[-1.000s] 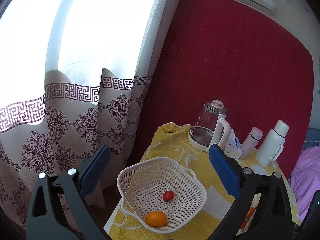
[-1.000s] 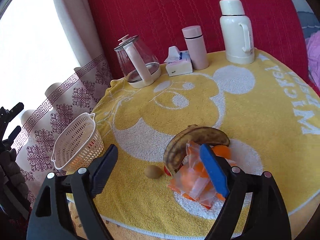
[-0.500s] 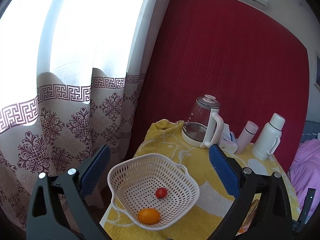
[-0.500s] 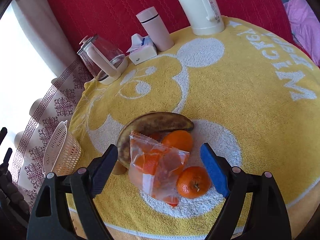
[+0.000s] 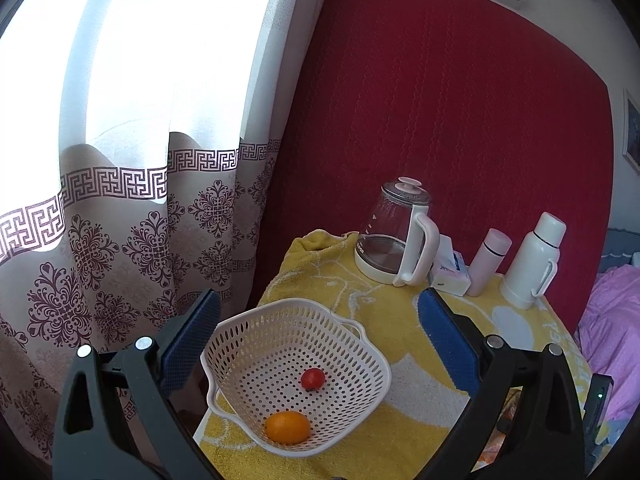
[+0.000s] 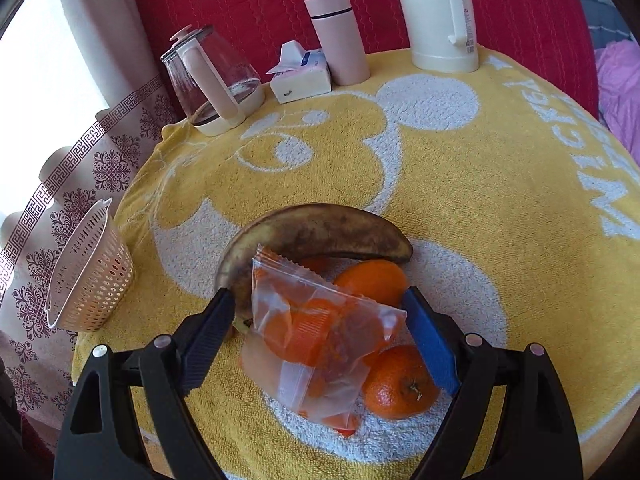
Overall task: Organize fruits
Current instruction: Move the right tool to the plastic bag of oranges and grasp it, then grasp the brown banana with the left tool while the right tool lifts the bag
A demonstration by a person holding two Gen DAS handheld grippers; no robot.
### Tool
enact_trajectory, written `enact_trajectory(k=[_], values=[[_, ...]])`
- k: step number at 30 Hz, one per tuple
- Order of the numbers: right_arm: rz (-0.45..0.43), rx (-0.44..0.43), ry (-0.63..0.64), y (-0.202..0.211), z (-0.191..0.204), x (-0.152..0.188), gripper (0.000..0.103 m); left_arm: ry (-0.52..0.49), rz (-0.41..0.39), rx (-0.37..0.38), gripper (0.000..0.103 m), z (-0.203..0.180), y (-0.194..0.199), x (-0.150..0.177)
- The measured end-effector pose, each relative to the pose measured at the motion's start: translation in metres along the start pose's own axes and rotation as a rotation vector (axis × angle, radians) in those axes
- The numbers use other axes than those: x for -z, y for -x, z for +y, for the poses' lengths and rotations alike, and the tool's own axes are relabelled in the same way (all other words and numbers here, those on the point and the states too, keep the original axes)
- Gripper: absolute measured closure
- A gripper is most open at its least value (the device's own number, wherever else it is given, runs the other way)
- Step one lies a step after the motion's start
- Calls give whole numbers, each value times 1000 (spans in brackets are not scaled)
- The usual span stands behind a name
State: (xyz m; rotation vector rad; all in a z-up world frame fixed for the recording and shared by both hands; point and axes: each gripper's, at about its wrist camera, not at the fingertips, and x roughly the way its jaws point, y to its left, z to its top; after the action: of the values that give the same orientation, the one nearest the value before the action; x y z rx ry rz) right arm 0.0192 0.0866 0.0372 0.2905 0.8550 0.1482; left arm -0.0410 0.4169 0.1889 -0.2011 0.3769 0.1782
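Left wrist, edges: I see the white basket [image 5: 296, 356] at the near left corner of the counter [image 5: 404, 312], its rim close to the towel's edge, the curtain [image 5: 120, 220] beyond.
Left wrist, room: bare yellow towel lies between the basket and the kettle [image 5: 396, 236].
Left wrist, contents: the basket holds one orange fruit [image 5: 287, 427] and one small red fruit [image 5: 313, 379], apart from each other.
Left tongs [image 5: 318, 334]: spread wide over the basket, gripping nothing.
Right wrist, edges: the basket [image 6: 90, 276] stands at the counter's left edge; the back row is kettle [image 6: 212, 80], tissue pack [image 6: 300, 76], pink flask [image 6: 338, 38], white flask [image 6: 440, 16].
Right wrist, room: open towel [image 6: 460, 168] fills the middle.
Right wrist, fruit: a browned banana [image 6: 316, 232] curves behind a clear bag [image 6: 320, 336] of orange pieces, with two oranges [image 6: 400, 384] beside the bag.
Right tongs [image 6: 318, 314]: spread, straddling the bag, not visibly pinching it.
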Motion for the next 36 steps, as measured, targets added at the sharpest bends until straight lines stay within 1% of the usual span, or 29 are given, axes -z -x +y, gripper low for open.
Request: enact_trajectory(k=[2,4,5,7,8,11,19,23,26,30,33,36], values=[[-2,10,26,2,3,2,23,-10,1,3,3,-3,0,1],[-7,32,59,4,7,4,34,-18,5,6,3,-7,-1,3],[-11,50,72,5,8,5,36,-21,7,7,3,-8,-2,3],[-13,47,80,6,8,6,38,-27,10,8,3,-11,-2,4],[-15,54,78,7,7,6,41,-30,11,9,3,-12,-3,5],[-16,28,68,12,6,5,45,-38,15,12,3,-16,-3,6],[-94,-36,85,47,17,2,46,-81,25,28,3,-33,-5,14],[-143,-52,73,71,12,-1,46,-107,28,45,3,-43,-4,18],[-176,-47,42,88,-2,-3,46,-135,30,58,3,-53,-3,22],[-211,-21,-7,103,-28,-4,46,-172,41,74,3,-70,-4,32],[-221,3,-52,107,-52,-4,46,-196,58,107,3,-84,-6,42],[-208,18,-106,104,-75,-3,46,-222,73,158,3,-102,-10,55]])
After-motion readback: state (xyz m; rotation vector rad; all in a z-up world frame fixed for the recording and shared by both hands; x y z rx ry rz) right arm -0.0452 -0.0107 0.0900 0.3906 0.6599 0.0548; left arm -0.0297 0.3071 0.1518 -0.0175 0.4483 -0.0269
